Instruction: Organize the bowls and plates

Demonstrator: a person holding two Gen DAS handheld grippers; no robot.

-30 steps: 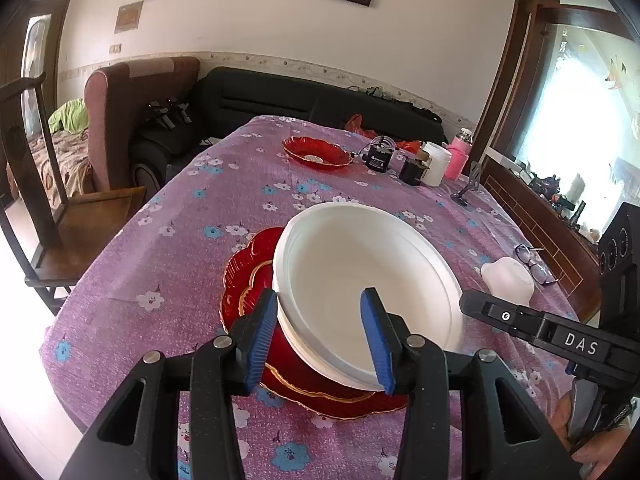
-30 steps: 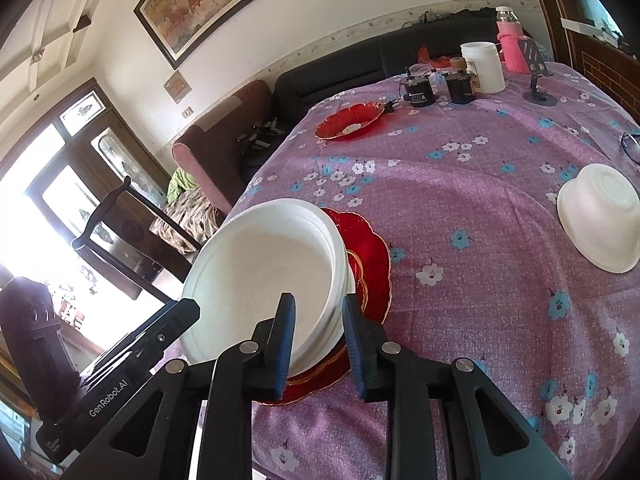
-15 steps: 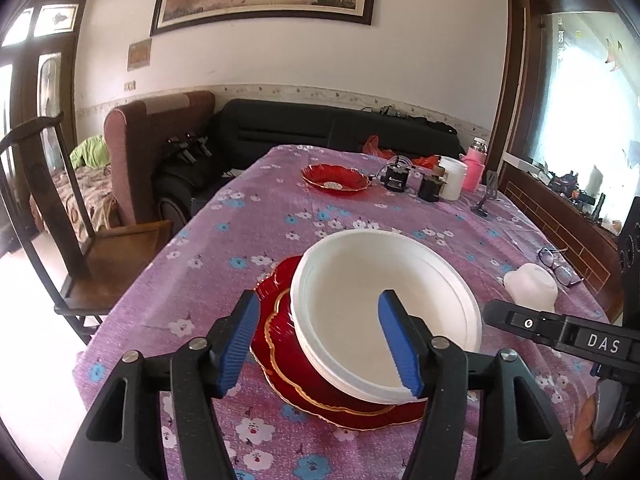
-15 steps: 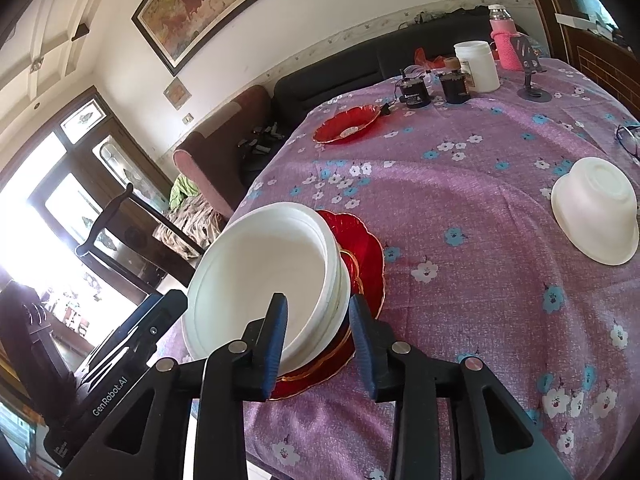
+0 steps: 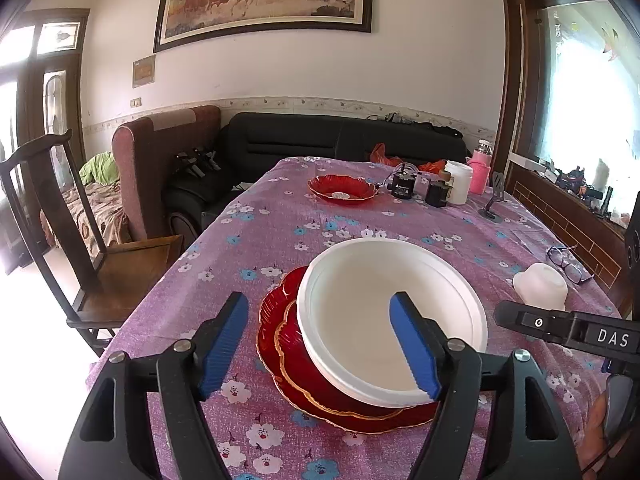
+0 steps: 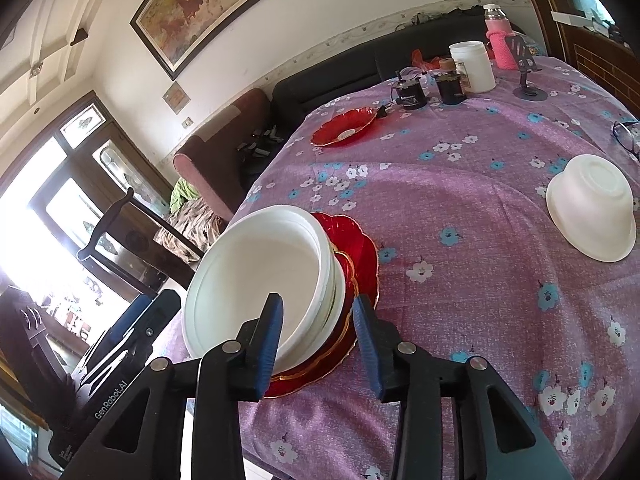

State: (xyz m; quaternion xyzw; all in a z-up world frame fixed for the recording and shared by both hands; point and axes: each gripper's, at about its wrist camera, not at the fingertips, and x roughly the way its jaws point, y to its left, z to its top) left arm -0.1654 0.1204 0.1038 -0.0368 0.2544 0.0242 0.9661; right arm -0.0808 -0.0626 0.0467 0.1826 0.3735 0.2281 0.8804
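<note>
A stack of white plates [image 5: 384, 312] lies on two red gold-rimmed plates [image 5: 288, 344] near the front of the purple flowered table [image 5: 276, 236]. My left gripper [image 5: 318, 344] hovers at the stack's near left side. Its jaws are opening and the blue pads stand wide apart, pressing on nothing. From the other side, my right gripper [image 6: 318, 332] straddles the rim of the white plates [image 6: 260, 272] and the red plates [image 6: 360, 248]. Its jaws are opening too, and neither pad presses on the rim. An upturned white bowl [image 5: 540, 284] [image 6: 590, 216] sits to the right. A red dish [image 5: 342, 188] [image 6: 346, 126] rests at the far end.
At the far end stand dark jars [image 5: 404, 188], a white tub [image 5: 458, 186], a pink bottle [image 5: 480, 168] and a phone stand [image 5: 492, 208]. Glasses [image 5: 566, 260] lie at the right edge. A wooden chair [image 5: 80, 248] stands left of the table, with sofas behind.
The left jaws have spread wide and come off the white plates, and that view has tilted upward. The right jaws have widened a little around the rim. The plates have stayed put.
</note>
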